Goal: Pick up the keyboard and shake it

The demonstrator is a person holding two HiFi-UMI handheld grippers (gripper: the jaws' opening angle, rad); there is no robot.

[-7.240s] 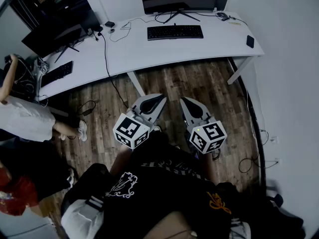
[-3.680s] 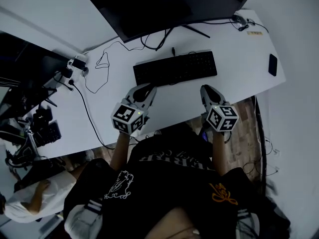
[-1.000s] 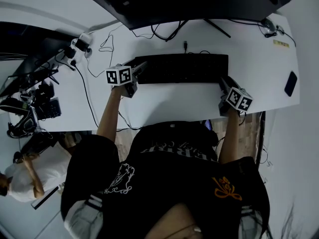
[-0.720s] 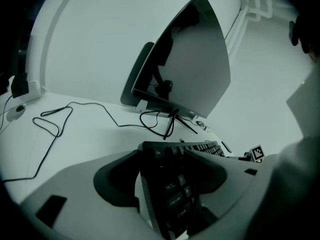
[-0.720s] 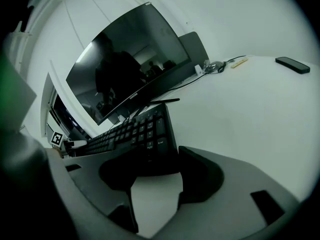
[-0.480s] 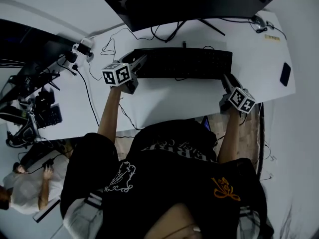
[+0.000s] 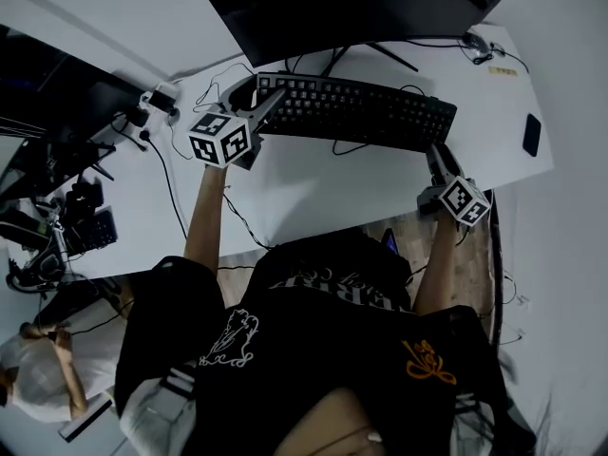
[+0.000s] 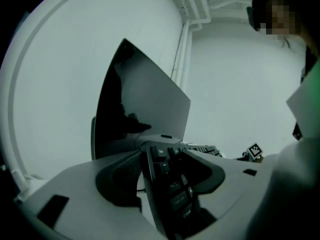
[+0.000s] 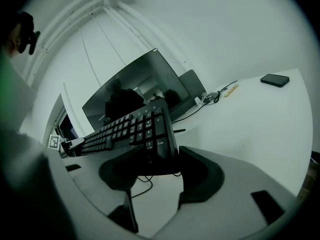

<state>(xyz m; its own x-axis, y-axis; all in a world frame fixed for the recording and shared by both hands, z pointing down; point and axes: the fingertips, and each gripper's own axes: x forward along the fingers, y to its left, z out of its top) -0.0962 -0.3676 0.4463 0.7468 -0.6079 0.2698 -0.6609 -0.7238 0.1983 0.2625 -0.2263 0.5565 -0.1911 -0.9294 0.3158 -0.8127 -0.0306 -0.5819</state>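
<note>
The black keyboard (image 7: 356, 110) hangs above the white desk (image 7: 313, 188), tilted so its keys face me, its cable trailing beneath. My left gripper (image 7: 269, 103) holds its left end, the jaws closing on it. In the left gripper view the Esc end of the keyboard (image 8: 172, 191) fills the gap of the left gripper (image 8: 167, 176), both pads against it. My right gripper (image 7: 435, 152) grips the right end. The right gripper view shows the keyboard (image 9: 130, 126) with its number pad clamped in the right gripper (image 9: 155, 171).
A large dark monitor (image 7: 351, 8) stands just behind the keyboard. A black phone (image 7: 530, 135) lies near the desk's right edge. Cables and a white adapter (image 7: 157, 98) sit at the desk's left. A second desk (image 7: 57, 207) with gear lies further left.
The keyboard has come up off the desk between both grippers and tipped so its keys face me. Both grippers have risen with it.
</note>
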